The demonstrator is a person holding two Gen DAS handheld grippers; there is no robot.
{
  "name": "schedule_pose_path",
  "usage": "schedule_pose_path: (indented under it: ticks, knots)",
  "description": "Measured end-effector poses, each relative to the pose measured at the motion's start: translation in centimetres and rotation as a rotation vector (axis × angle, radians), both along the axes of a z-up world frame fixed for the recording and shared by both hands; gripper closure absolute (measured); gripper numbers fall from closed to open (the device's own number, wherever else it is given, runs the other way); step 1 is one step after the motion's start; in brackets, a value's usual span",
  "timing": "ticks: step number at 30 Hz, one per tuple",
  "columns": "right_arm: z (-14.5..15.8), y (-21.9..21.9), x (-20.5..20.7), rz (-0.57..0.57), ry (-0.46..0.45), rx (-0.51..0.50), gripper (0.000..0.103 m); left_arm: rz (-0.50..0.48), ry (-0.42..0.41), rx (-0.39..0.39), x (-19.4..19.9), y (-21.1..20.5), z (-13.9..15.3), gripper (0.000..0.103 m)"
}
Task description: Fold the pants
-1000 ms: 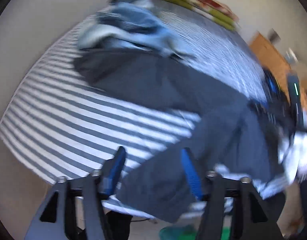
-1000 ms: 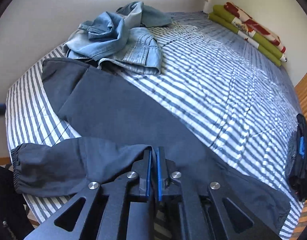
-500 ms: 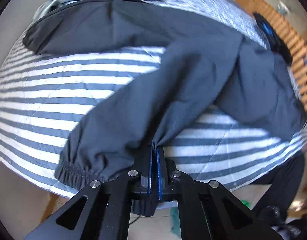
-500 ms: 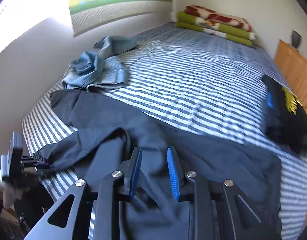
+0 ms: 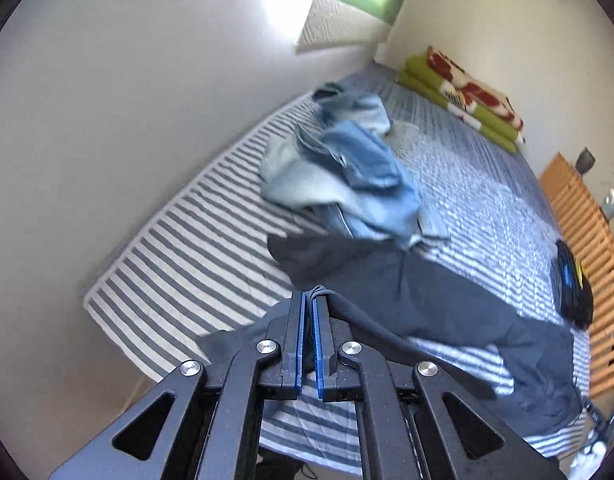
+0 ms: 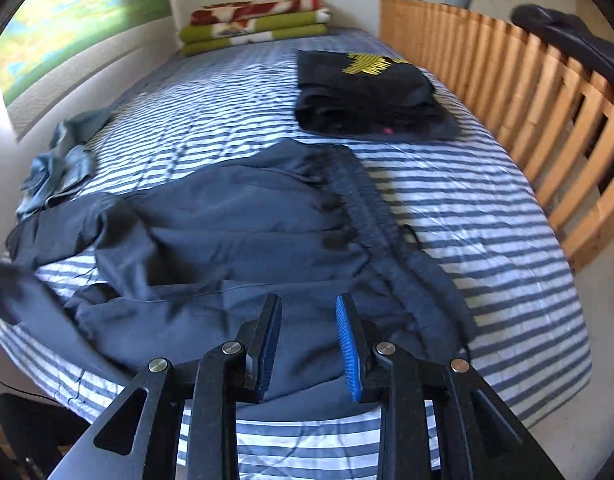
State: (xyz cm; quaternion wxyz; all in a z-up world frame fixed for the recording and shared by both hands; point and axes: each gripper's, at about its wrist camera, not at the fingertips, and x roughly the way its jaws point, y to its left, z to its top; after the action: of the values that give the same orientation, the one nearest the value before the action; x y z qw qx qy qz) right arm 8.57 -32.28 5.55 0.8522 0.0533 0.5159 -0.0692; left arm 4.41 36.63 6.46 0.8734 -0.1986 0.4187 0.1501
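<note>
On the striped bed (image 6: 487,216), our dark pants (image 6: 243,240) lie rumpled across the near end, waistband toward the right and legs trailing left, with no neat fold made yet, so we judge most of the work remains. Our left gripper (image 5: 309,300) is clenched on a pinch of one lifted pant leg, while our right gripper (image 6: 307,320) hovers released above the seat fabric, grasping nothing.
</note>
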Motion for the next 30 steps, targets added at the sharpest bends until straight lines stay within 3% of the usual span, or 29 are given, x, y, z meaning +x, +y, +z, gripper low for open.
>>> schedule_pose_path:
  ticks: [5,7,10,13,16,18,22,27,30]
  knots:
    - [-1.4,-1.5,0.9,-0.047,0.037,-0.022,0.077,-0.027,-0.054,0.026,0.3,1.0,3.3,0.100]
    - [-1.9,-1.7,1.0,-0.053,0.056,-0.015,0.077,-0.047,-0.034,0.043,-0.6,0.6,3.3,0.099]
    - [-2.1,-1.1,0.9,-0.030,0.059,-0.008,0.077,-0.079,0.137,0.050,-0.8,0.2,-1.1,0.090]
    - [-1.9,-0.5,1.2,-0.006,0.053,0.001,0.077,-0.011,0.287,0.056,-1.4,1.8,-5.1,0.081]
    - [-1.1,0.1,1.7,0.017,0.031,0.000,0.077,0.034,0.264,0.035,-1.6,2.7,-5.3,0.081]
    - [-0.5,-0.1,2.0,0.015,0.018,-0.011,0.077,0.008,0.247,0.036,-0.5,1.9,-5.2,0.081]
    - [0.2,-3.2,3.4,-0.056,-0.003,0.007,0.059,-0.072,0.226,0.066,2.8,-0.5,-4.6,0.080]
    - [-0.8,-6.1,7.6,-0.039,0.032,0.075,0.058,-0.095,0.212,0.027,7.4,-2.5,-6.2,0.078]
    - [-2.1,-6.7,10.8,-0.027,0.042,0.036,0.058,-0.111,0.239,0.012,9.4,-3.7,-7.6,0.078]
